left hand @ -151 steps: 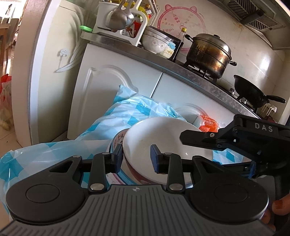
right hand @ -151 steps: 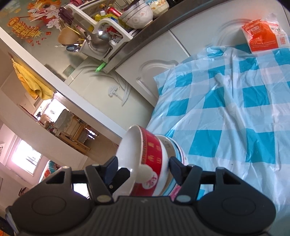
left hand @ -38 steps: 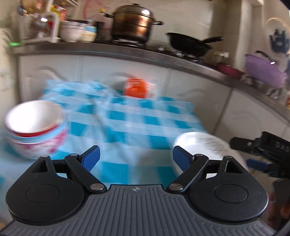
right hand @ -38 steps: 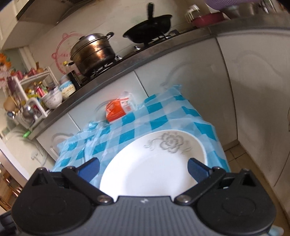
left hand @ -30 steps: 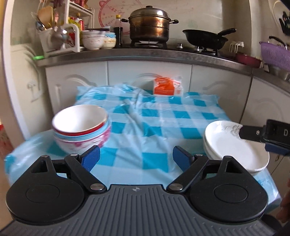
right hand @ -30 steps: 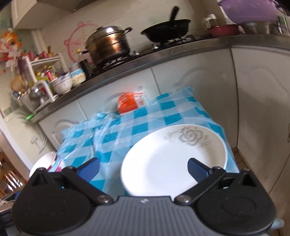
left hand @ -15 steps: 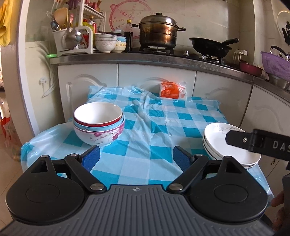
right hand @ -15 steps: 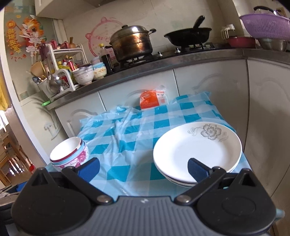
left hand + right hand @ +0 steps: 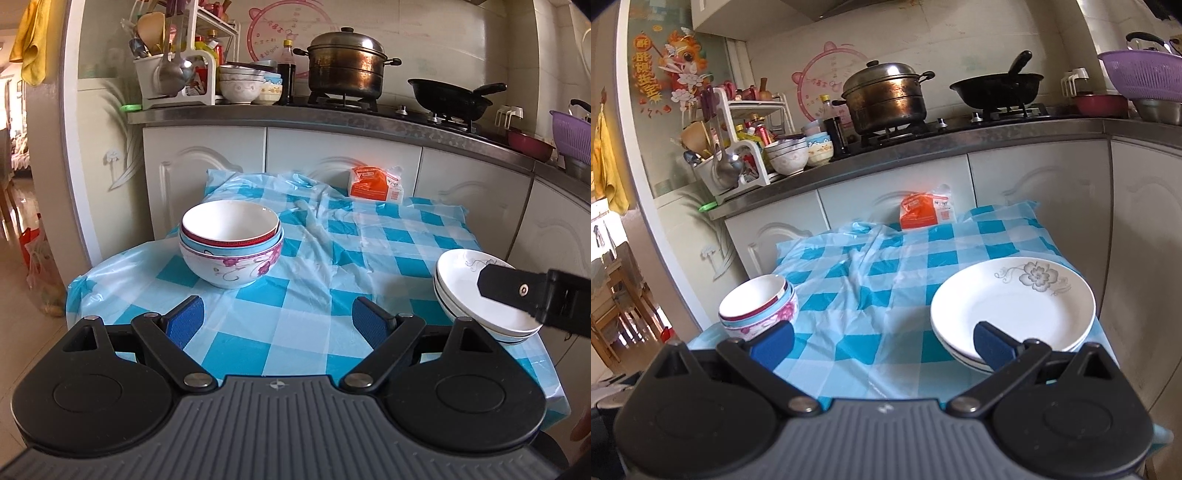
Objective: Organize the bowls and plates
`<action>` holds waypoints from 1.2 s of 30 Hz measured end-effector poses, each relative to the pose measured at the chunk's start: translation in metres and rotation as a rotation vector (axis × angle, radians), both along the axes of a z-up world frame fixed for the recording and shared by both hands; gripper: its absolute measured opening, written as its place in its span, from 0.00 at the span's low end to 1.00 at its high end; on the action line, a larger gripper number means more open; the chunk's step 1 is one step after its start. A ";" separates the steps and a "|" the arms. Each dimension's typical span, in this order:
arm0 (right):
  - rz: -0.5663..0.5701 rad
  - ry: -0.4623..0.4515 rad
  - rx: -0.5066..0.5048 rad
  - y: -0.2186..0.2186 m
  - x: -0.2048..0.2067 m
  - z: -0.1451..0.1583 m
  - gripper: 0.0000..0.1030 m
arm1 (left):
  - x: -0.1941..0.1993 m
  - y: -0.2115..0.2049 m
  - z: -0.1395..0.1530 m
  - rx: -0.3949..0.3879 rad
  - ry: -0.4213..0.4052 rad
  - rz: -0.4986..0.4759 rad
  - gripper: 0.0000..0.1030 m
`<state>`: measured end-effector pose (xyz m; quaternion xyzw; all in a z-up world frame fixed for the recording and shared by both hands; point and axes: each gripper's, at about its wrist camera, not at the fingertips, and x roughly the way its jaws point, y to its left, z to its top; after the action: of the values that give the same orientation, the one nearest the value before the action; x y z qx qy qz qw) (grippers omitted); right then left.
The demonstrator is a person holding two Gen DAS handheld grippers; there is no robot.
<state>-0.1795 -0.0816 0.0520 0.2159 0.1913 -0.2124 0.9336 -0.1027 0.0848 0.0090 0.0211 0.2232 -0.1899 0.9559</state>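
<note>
A: Both tools hang over the near edge of the bench (image 9: pixel 310 332). The left hand-held gripper (image 9: pixel 277 321) is spread wide with nothing between its blue pads; the right hand-held gripper (image 9: pixel 882 341) is likewise splayed and empty.

B: And the step in hand?

A: By the look of it, a check: both stacks appear finished. Best to keep the fingers clear and lift away without nudging either pile.

B: Where is the crockery?

A: The stack of plates (image 9: pixel 1012 306) sits just beyond the right tool's right finger, at the bench's edge. The nested bowls (image 9: pixel 231 242) stand farther ahead and left of the left tool. An orange packet (image 9: pixel 375 183) leans against the cabinets behind.
</note>
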 end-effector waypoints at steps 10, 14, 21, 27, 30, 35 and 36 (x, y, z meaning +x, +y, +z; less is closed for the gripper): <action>0.014 0.013 -0.038 0.006 0.000 -0.003 0.99 | 0.000 -0.001 -0.003 0.001 0.011 0.004 1.00; 0.014 0.013 -0.042 0.007 0.001 -0.005 0.99 | 0.001 -0.003 -0.005 0.003 0.019 0.009 1.00; 0.025 0.018 -0.049 0.010 0.003 -0.010 0.99 | 0.002 -0.005 -0.008 0.004 0.032 0.006 1.00; 0.025 0.024 -0.044 0.010 0.003 -0.012 0.99 | 0.003 -0.007 -0.010 -0.006 0.030 0.004 1.00; 0.026 0.025 -0.044 0.009 0.004 -0.013 0.99 | 0.004 -0.008 -0.012 -0.007 0.030 0.002 1.00; 0.035 0.021 -0.044 0.009 0.004 -0.015 0.99 | 0.006 -0.009 -0.015 -0.001 0.032 0.003 1.00; 0.037 0.021 -0.043 0.009 0.004 -0.015 0.99 | 0.006 -0.010 -0.016 -0.001 0.034 0.002 1.00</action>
<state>-0.1753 -0.0730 0.0368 0.1898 0.2005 -0.2012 0.9398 -0.0964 0.0749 -0.0066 0.0170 0.2392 -0.1894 0.9522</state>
